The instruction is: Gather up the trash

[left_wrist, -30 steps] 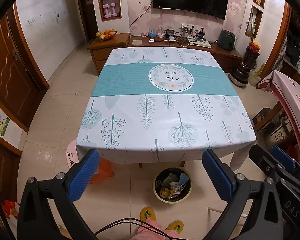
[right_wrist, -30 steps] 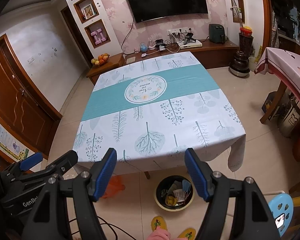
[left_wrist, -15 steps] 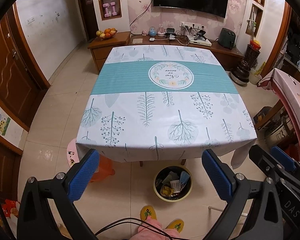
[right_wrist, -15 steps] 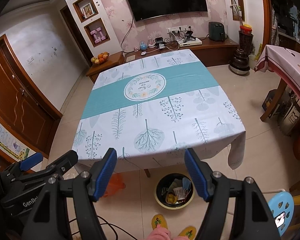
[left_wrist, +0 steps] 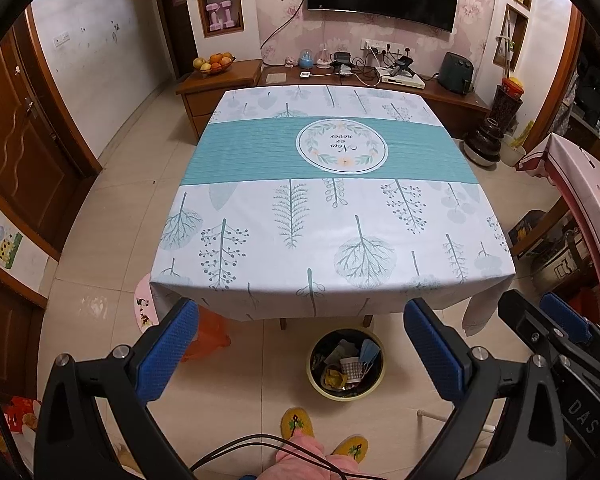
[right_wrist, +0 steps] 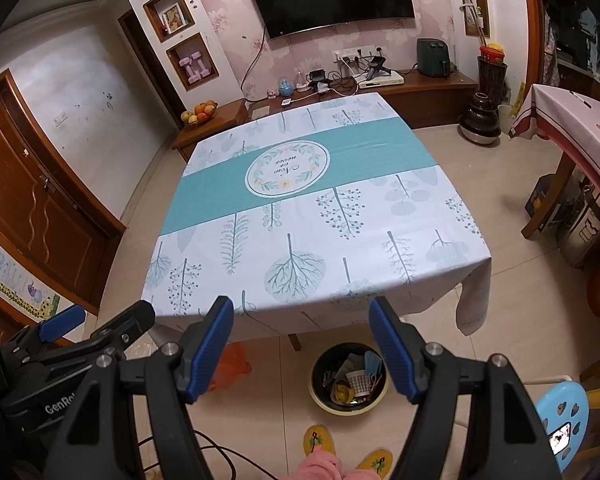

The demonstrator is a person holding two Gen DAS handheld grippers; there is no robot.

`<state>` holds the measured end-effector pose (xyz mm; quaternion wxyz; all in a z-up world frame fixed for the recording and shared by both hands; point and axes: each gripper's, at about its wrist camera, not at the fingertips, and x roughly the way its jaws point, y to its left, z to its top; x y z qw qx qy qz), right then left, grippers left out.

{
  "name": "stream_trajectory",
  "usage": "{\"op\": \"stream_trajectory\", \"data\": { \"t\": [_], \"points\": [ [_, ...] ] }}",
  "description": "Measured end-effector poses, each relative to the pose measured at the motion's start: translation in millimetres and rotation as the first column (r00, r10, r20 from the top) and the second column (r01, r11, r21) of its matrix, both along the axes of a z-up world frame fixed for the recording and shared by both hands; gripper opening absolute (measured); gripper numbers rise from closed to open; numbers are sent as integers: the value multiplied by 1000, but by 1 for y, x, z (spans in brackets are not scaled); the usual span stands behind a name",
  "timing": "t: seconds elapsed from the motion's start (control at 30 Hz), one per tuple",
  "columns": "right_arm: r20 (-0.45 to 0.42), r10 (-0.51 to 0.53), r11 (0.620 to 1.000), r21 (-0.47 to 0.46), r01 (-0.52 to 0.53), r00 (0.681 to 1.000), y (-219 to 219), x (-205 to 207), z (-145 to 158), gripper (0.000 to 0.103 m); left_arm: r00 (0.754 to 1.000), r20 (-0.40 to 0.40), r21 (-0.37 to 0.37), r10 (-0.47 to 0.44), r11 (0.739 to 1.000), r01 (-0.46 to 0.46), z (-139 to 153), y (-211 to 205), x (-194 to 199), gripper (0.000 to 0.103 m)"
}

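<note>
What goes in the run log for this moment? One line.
left gripper: open, empty | right gripper: open, empty | trash bin: on floor, holds trash | tablecloth: bare

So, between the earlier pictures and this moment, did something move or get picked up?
Almost nothing changed. In the right wrist view the table sits slightly lower in the picture, so that camera shifted a little; nothing was taken or released. The left gripper and right gripper are open and empty as before, and the bin with its trash stays on the floor by the table's near edge.
</note>
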<state>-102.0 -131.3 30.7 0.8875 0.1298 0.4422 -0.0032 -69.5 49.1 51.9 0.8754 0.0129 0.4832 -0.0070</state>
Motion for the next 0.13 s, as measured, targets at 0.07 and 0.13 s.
{"op": "stream_trajectory", "data": {
  "t": [0.07,0.13],
  "points": [
    [-5,-5,1000,3,5,1000,0,-2,-3,71,1000,-3,-1,-1,1000,1,0,-1,1,101],
    [-11,-9,1000,6,9,1000,1,-8,-6,71,1000,-9,0,-5,1000,5,-2,-2,2,101]
  ]
}}
